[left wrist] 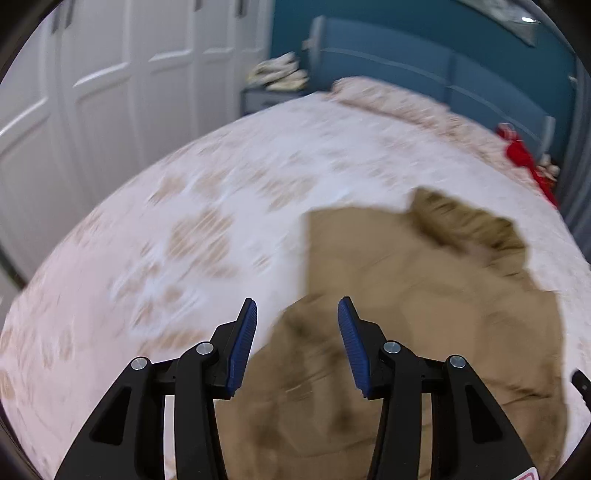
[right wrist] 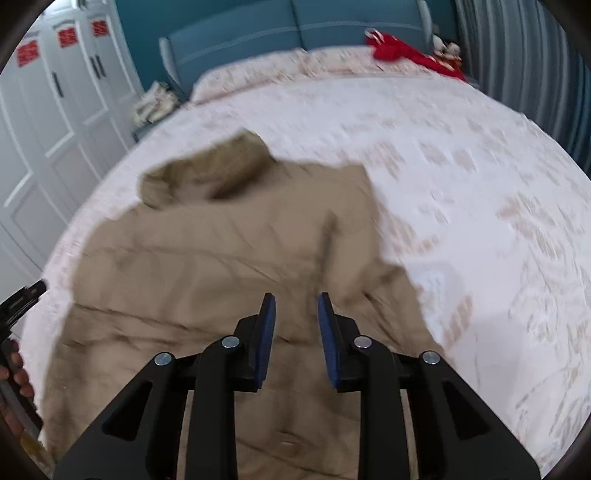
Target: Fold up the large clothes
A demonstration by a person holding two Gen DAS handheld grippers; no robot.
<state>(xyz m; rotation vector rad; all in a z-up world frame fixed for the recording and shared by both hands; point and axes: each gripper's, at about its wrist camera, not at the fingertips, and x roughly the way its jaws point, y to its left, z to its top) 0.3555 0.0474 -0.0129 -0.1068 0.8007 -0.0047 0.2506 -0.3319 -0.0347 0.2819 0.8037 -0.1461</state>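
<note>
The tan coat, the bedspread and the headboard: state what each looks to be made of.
Tan coat: probably matte woven cotton or a blend, going by its soft creases and lack of sheen; its darker hood may be lined, but blur hides the texture.
Bedspread: soft white printed fabric, slightly rumpled.
Headboard: teal padded panels with seams, so upholstery; fabric or faux leather cannot be told.

A home bedroom: patterned bedspread (right wrist: 443, 166), blue padded headboard (right wrist: 295, 33), white wardrobe doors (left wrist: 110, 92).
</note>
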